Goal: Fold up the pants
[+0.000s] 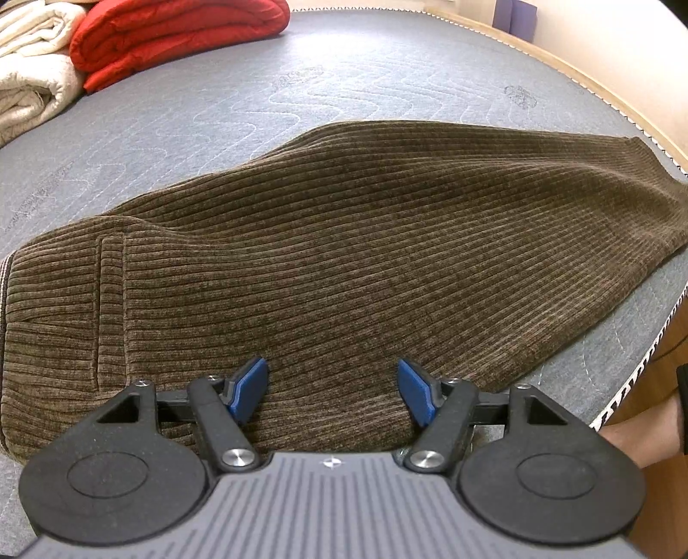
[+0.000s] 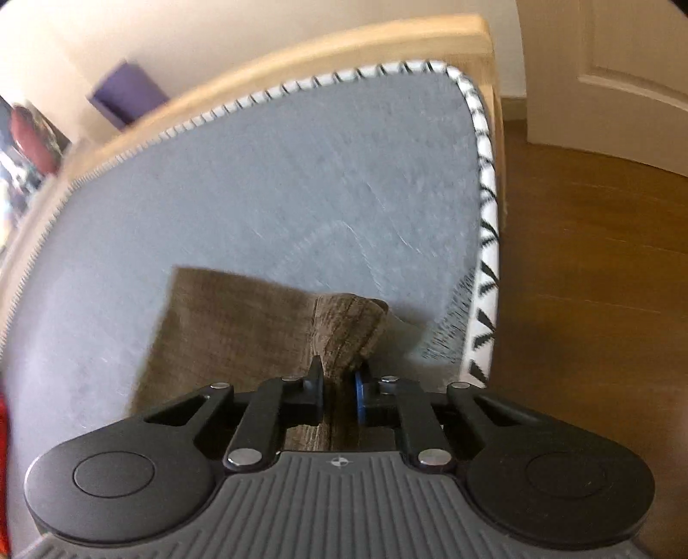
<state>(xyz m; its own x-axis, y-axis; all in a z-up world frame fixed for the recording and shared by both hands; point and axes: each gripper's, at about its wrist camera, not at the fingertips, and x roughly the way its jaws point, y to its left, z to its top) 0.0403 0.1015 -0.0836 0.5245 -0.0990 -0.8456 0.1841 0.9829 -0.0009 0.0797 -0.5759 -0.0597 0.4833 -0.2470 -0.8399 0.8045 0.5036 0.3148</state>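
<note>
Brown corduroy pants (image 1: 344, 258) lie flat on the grey mattress (image 1: 301, 86), waistband at the left, legs running to the right. My left gripper (image 1: 332, 389) is open and empty, just above the near edge of the pants by the hip. In the right wrist view, my right gripper (image 2: 339, 389) is shut on a bunched end of the pants (image 2: 344, 331), lifted slightly off the mattress (image 2: 258, 193) near its corner. The rest of that leg (image 2: 223, 335) trails to the left.
A folded red quilt (image 1: 172, 34) and a cream blanket (image 1: 30, 77) lie at the far left of the mattress. The wooden bed frame (image 2: 301, 56) borders the mattress. Wooden floor (image 2: 602, 258) and a white door (image 2: 602, 64) are to the right. A person's leg (image 1: 640, 430) is beside the bed.
</note>
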